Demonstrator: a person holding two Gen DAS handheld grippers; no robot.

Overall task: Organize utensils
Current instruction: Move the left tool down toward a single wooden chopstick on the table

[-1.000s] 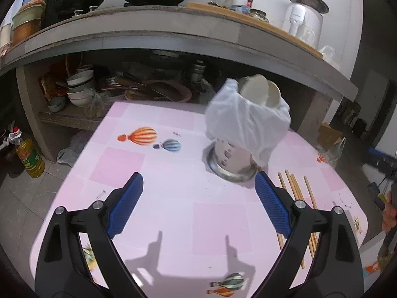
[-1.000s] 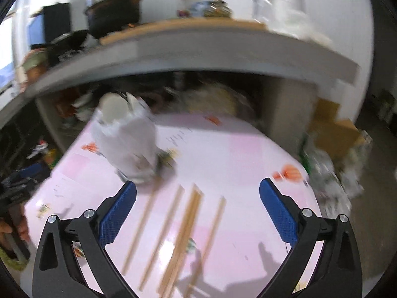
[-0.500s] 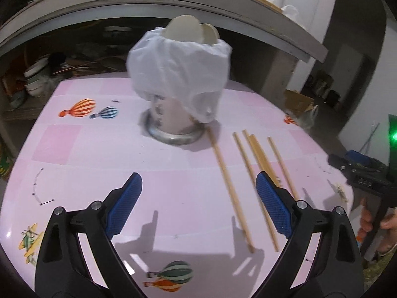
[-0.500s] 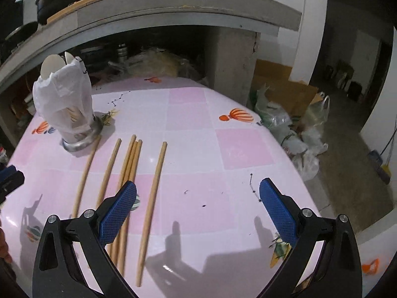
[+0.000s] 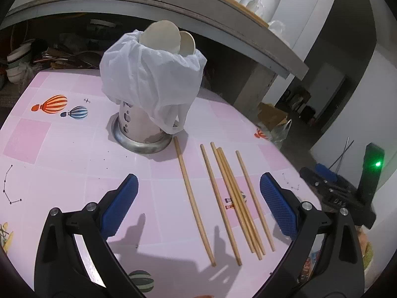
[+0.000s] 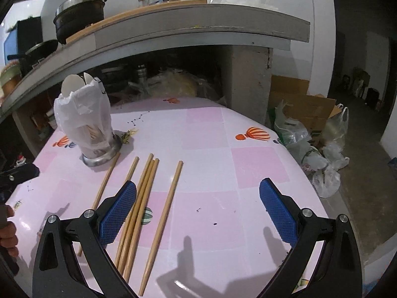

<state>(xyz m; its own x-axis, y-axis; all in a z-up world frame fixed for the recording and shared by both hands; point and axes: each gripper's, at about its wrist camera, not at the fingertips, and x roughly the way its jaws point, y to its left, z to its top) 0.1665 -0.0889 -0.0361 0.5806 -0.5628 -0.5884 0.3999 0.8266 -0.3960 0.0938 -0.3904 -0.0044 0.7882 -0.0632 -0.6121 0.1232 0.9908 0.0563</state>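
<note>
Several wooden chopsticks (image 5: 230, 193) lie side by side on the pink tablecloth (image 5: 74, 168), just right of a perforated metal holder (image 5: 139, 124). A white plastic bag (image 5: 151, 79) drapes over the holder and wooden spoons (image 5: 160, 37) stick out of its top. My left gripper (image 5: 198, 181) hovers over the near ends of the chopsticks, jaws opening wide, nothing gripped. My right gripper (image 6: 198, 183) stands open above the table just right of the chopsticks (image 6: 146, 191), its left finger over them. The holder (image 6: 99, 149) stands at the far left.
A concrete counter (image 6: 198, 32) overhangs the table's far side, with a black pot (image 6: 77, 17) on top and crockery under it. Plastic bags (image 6: 320, 156) and a cardboard box (image 6: 302, 106) sit on the floor to the right. The table edge curves close by on the right.
The left view has swung right and down, from the holder to the chopsticks, and the holder looks nearer. The right gripper has sunk closer to the chopsticks and its picture has sharpened.
</note>
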